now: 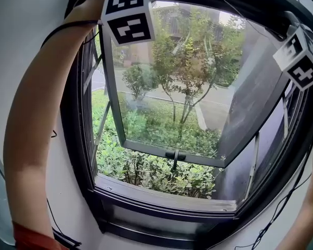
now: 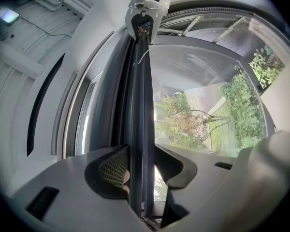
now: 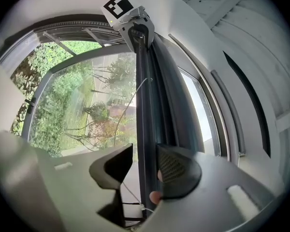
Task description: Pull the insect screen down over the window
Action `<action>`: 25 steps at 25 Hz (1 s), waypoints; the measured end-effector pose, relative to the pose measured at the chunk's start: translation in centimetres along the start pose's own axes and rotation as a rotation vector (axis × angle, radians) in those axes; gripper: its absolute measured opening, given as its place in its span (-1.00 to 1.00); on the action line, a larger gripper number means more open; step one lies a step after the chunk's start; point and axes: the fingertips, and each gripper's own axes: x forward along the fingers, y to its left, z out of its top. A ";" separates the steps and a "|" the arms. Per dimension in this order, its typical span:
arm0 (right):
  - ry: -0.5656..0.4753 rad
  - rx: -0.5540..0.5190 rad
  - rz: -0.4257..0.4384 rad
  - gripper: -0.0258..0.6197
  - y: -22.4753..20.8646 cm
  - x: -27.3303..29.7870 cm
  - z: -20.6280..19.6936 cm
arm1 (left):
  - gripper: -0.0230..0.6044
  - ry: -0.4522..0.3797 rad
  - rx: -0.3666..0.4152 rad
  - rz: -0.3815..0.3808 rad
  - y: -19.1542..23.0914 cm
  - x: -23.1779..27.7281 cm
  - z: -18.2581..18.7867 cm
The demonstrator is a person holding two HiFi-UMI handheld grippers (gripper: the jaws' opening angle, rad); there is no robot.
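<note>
The insect screen's dark pull bar [image 2: 141,105] runs along the top of the window frame. My left gripper [image 2: 142,166] straddles it; its pads stand close on either side and do not visibly clamp it. At the bar's other end, my right gripper [image 3: 145,166] also has the bar [image 3: 145,105] between its jaws, with a small gap at each pad. Each gripper sees the other at the far end: the right gripper [image 2: 144,21] and the left gripper [image 3: 137,30]. In the head view only the marker cubes show, left [image 1: 128,14] and right [image 1: 300,56]. No mesh hangs over the opening.
The glass sash [image 1: 172,87] is swung outward, with its handle [image 1: 175,155] on the bottom rail. Shrubs and trees lie beyond. The sill [image 1: 161,197] is below. A thin cord [image 3: 130,105] dangles beside the bar. Black cables [image 1: 281,212] hang at the right, and a bare forearm [image 1: 31,119] fills the left.
</note>
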 end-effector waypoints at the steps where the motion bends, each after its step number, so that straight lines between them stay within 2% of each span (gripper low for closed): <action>1: 0.000 -0.001 0.000 -0.40 0.1 0.0 0.0 | -0.43 -0.004 -0.006 -0.002 -0.1 -0.1 0.0; 8: -0.003 -0.001 0.008 -0.40 0.9 -0.4 -0.1 | -0.43 -0.017 0.000 0.002 -0.7 -0.7 0.1; 15: -0.011 0.009 0.050 -0.40 2.3 -1.0 -0.2 | -0.43 -0.017 0.017 -0.040 -1.8 -1.6 0.2; 25: -0.013 -0.012 0.081 -0.40 4.2 -2.3 0.0 | -0.44 -0.033 -0.007 -0.087 -3.8 -3.0 0.2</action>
